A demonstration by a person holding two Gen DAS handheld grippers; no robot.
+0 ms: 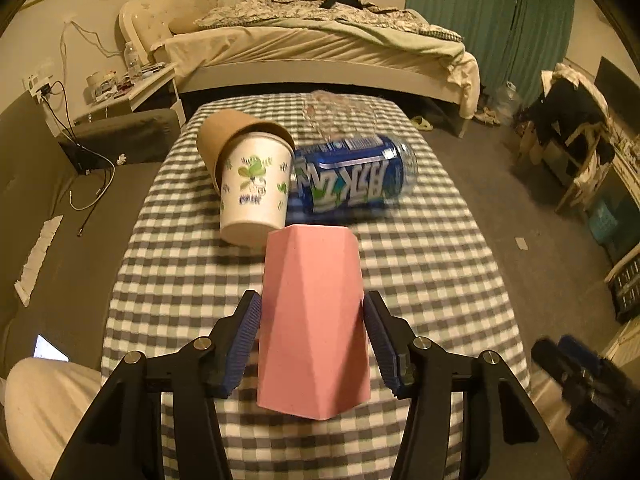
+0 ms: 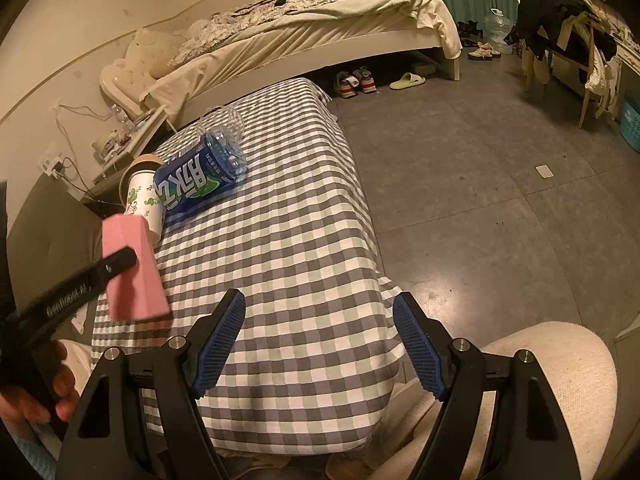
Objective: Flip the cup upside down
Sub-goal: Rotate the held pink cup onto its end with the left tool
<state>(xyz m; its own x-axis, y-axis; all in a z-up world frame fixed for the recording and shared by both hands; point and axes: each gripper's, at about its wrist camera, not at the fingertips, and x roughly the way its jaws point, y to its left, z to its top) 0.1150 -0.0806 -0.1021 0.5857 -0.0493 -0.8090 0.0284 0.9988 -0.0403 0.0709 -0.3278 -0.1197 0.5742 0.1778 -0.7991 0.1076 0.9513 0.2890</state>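
Observation:
A pink faceted cup (image 1: 314, 320) sits between the blue pads of my left gripper (image 1: 312, 312), held above the checkered table (image 1: 440, 280). The pads press its two sides. The cup also shows in the right wrist view (image 2: 132, 268), lifted off the cloth with a left finger (image 2: 116, 262) across it. I cannot tell which end is the mouth. My right gripper (image 2: 320, 320) is open and empty over the table's near right edge.
A white paper cup with green print (image 1: 256, 188) lies on its side, nested in a brown cup (image 1: 228, 136). A blue-labelled plastic bottle (image 1: 356, 176) lies beside them. A bed (image 1: 320, 48) stands behind the table. A chair with clothes (image 2: 560, 40) stands at the right.

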